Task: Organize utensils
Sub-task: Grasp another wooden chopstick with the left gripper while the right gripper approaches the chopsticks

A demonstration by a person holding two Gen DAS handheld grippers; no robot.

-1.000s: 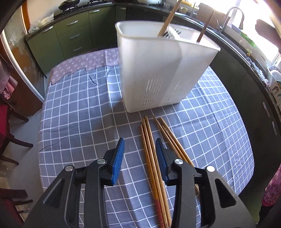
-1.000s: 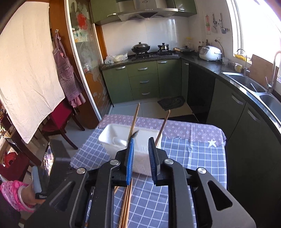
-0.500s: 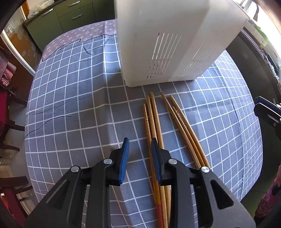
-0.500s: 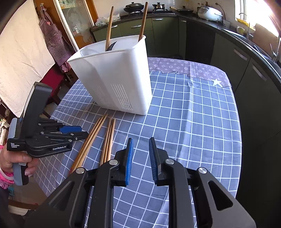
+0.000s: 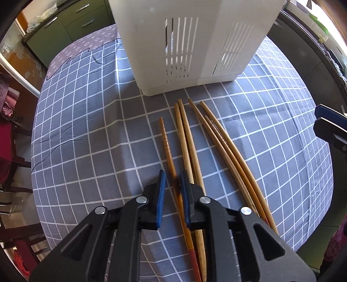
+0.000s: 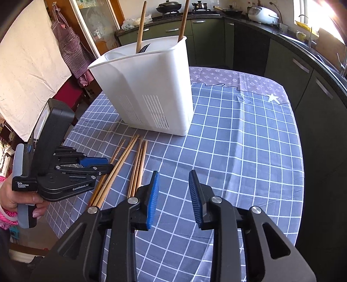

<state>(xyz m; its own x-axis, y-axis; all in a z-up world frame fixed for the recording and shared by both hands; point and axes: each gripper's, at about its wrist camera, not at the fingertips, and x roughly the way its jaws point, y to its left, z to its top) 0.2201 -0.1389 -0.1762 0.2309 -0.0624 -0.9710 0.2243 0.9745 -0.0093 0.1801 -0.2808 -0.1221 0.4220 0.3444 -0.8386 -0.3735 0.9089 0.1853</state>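
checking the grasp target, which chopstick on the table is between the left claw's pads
The leftmost chopstick, the one with a ridged tip, lying apart from the others. It runs between the left claw, whose pads have not closed on it.

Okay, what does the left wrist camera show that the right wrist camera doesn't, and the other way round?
Only the left wrist view shows the left gripper from behind, its blue pads straddling the ridged chopstick with a small gap on either side, and the loose chopsticks right up close.

Only the right wrist view shows the white holder's open top with two wooden handles sticking out, the stove, and the hand holding the left gripper.

Both show the holder, the chopsticks beside it, and the checked tablecloth. The right gripper is open over bare cloth.
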